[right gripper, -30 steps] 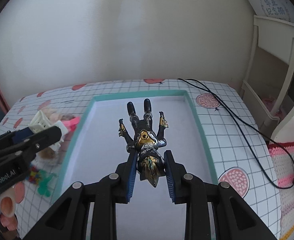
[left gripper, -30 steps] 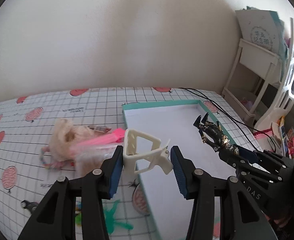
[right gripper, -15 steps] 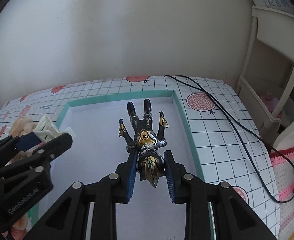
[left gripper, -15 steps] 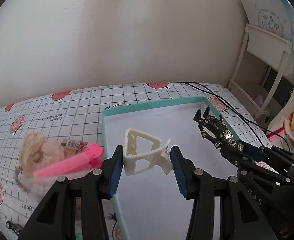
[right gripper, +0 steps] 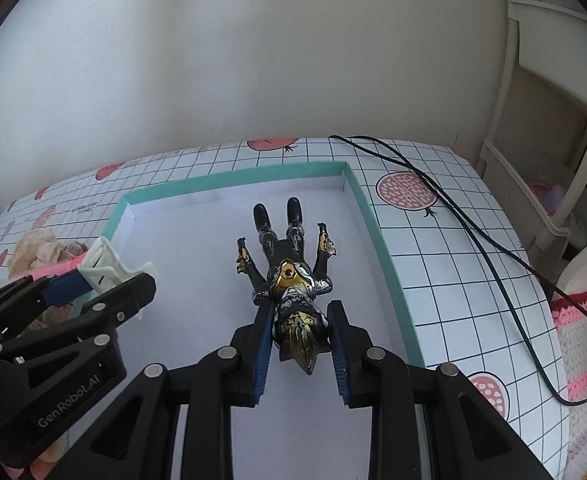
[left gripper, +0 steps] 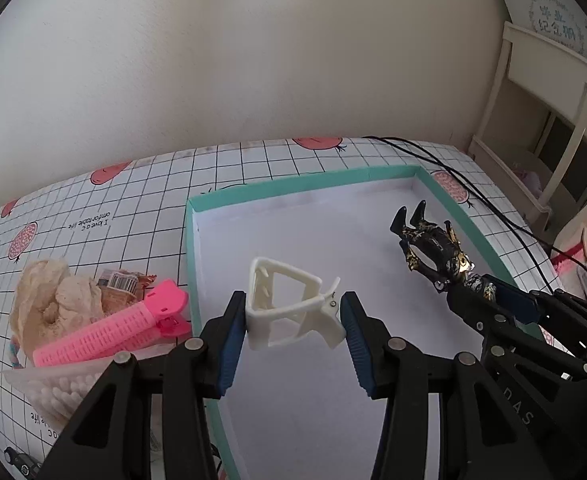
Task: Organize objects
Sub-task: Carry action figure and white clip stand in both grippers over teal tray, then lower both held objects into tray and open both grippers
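Over the teal-rimmed tray [left gripper: 191, 248], left gripper [left gripper: 291, 334] clamps a white claw clip [left gripper: 289, 312], right gripper [right gripper: 299, 344] an armoured figure [right gripper: 289, 276]; each should be lowered onto the tray's floor, well apart, before release.

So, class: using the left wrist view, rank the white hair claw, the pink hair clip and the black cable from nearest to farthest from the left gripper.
1. White hair claw, held in the left gripper.
2. Pink hair clip, just left, outside the box.
3. Black cable, far right, beyond the box.
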The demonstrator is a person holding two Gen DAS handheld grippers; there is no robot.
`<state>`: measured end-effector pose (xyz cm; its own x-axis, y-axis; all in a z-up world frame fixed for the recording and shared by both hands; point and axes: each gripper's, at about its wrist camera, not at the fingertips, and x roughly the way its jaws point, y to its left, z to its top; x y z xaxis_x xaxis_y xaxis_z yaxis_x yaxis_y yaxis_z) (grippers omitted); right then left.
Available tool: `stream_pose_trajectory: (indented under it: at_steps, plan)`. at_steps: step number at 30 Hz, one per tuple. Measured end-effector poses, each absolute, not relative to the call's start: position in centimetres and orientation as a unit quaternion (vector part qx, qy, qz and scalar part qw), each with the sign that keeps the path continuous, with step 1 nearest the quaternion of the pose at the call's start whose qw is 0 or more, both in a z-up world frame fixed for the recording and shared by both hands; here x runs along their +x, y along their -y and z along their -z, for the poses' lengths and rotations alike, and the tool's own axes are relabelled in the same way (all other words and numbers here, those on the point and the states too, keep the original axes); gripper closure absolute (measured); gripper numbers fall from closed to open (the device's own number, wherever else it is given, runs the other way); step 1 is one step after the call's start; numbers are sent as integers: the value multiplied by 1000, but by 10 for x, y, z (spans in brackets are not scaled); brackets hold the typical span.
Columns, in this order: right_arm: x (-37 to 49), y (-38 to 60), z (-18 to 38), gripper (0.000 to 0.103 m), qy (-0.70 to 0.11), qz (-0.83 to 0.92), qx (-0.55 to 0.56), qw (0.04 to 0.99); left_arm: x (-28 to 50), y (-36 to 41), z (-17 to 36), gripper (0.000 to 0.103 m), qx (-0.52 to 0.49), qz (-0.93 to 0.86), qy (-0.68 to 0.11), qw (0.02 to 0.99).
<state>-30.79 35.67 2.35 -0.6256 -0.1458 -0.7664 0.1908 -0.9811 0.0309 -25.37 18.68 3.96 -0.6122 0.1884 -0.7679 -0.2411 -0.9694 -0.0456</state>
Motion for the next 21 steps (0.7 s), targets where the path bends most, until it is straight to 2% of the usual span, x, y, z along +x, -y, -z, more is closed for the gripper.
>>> stream_pose_trajectory:
  at_steps: [18, 21]
  plan:
    - [-313, -353, -28, 74, -25, 894, 436, 98, -255, -189, -37, 54, -431, -894, -35, 119]
    - [-313, -353, -28, 70, -15, 891, 441, 103, -254, -188, -37, 53, -434, -892, -38, 119]
